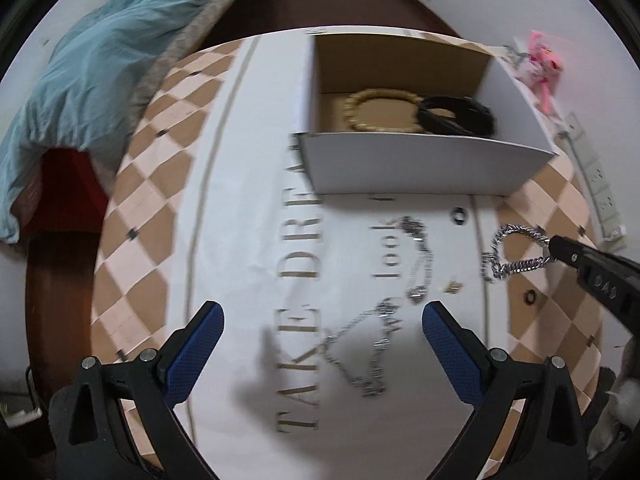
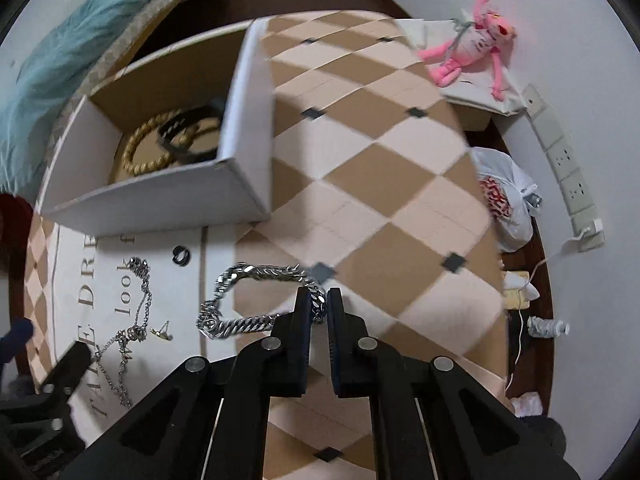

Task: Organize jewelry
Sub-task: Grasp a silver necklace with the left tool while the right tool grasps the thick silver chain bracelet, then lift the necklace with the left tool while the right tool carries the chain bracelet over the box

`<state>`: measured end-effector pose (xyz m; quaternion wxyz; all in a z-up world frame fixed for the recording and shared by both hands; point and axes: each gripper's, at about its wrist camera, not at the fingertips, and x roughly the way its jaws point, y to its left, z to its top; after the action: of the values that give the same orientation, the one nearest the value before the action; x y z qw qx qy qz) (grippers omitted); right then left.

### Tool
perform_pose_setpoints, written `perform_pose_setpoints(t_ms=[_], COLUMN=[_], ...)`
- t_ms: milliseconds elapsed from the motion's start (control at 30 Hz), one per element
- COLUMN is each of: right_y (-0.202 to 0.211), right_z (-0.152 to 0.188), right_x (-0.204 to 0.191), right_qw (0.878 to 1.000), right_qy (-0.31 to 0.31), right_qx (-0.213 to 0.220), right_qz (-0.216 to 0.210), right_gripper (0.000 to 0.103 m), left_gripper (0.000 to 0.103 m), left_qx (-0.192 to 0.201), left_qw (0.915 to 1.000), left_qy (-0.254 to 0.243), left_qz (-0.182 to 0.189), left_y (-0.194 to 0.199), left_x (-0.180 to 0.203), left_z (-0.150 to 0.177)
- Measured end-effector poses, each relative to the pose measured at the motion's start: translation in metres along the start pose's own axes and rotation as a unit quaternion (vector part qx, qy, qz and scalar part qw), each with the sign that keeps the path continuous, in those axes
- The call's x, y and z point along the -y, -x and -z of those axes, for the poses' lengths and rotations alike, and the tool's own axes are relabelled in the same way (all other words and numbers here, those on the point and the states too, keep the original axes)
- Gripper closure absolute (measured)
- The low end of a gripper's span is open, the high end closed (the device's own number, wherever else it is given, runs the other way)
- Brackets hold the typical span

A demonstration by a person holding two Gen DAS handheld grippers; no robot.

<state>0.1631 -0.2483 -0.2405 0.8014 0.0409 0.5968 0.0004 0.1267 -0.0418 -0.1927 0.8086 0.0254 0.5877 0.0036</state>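
Note:
My right gripper (image 2: 319, 300) is shut on a thick silver chain bracelet (image 2: 256, 274), which hangs as a loop to its left; it also shows in the left wrist view (image 1: 516, 254) held by the right gripper (image 1: 556, 246). My left gripper (image 1: 322, 316) is open above a thin silver necklace (image 1: 376, 344) lying on the white printed cloth (image 1: 248, 240). An open white cardboard box (image 1: 420, 164) holds a gold beaded bracelet (image 1: 380, 114) and a black bracelet (image 1: 456, 114). A small black ring (image 1: 459, 215) and a small gold earring (image 1: 452, 287) lie on the cloth.
The table has a brown-and-cream checked cover (image 2: 380, 168). A blue blanket (image 1: 88, 64) lies on a bed to the left. A pink plush toy (image 2: 472, 52), a white plastic bag (image 2: 504, 196) and wall sockets (image 2: 568, 176) are at the right.

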Motion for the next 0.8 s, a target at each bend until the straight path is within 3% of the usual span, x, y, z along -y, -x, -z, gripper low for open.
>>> perform_pose_setpoints(t_ms=[100, 267, 333, 467, 600, 667, 800], right_y=[0.010, 0.015, 0.014, 0.012, 0.010, 0.010, 0.011], right_z=[0.002, 0.005, 0.006, 0.008, 0.010, 0.011, 0.012], right_x=[0.016, 0.032, 0.035, 0.037, 0.037, 0.036, 0.035], right_qw=[1.000, 0.999, 0.999, 0.999, 0.999, 0.999, 0.999], right_qy=[-0.019, -0.035, -0.038, -0.042, -0.040, -0.039, -0.040], right_qx=[0.007, 0.007, 0.006, 0.002, -0.002, -0.002, -0.004], right_qz=[-0.002, -0.004, -0.004, -0.004, -0.004, -0.004, -0.005], right_gripper=[0.095, 0.095, 0.095, 0.095, 0.095, 0.095, 0.095], left_gripper=[0.010, 0.034, 0.039, 0.062, 0.076, 0.087, 0.093], left_qx=[-0.005, -0.023, -0.024, -0.026, -0.021, -0.020, -0.017], left_qw=[0.9996, 0.9979, 0.9972, 0.9964, 0.9960, 0.9957, 0.9951], left_qy=[-0.024, -0.056, -0.065, -0.073, -0.075, -0.076, -0.077], left_qz=[0.011, 0.023, 0.028, 0.035, 0.043, 0.049, 0.060], left_y=[-0.006, -0.021, -0.023, -0.026, -0.027, -0.027, -0.027], left_x=[0.015, 0.035, 0.041, 0.045, 0.047, 0.047, 0.049], left_z=[0.000, 0.002, 0.002, 0.000, -0.003, -0.005, -0.007])
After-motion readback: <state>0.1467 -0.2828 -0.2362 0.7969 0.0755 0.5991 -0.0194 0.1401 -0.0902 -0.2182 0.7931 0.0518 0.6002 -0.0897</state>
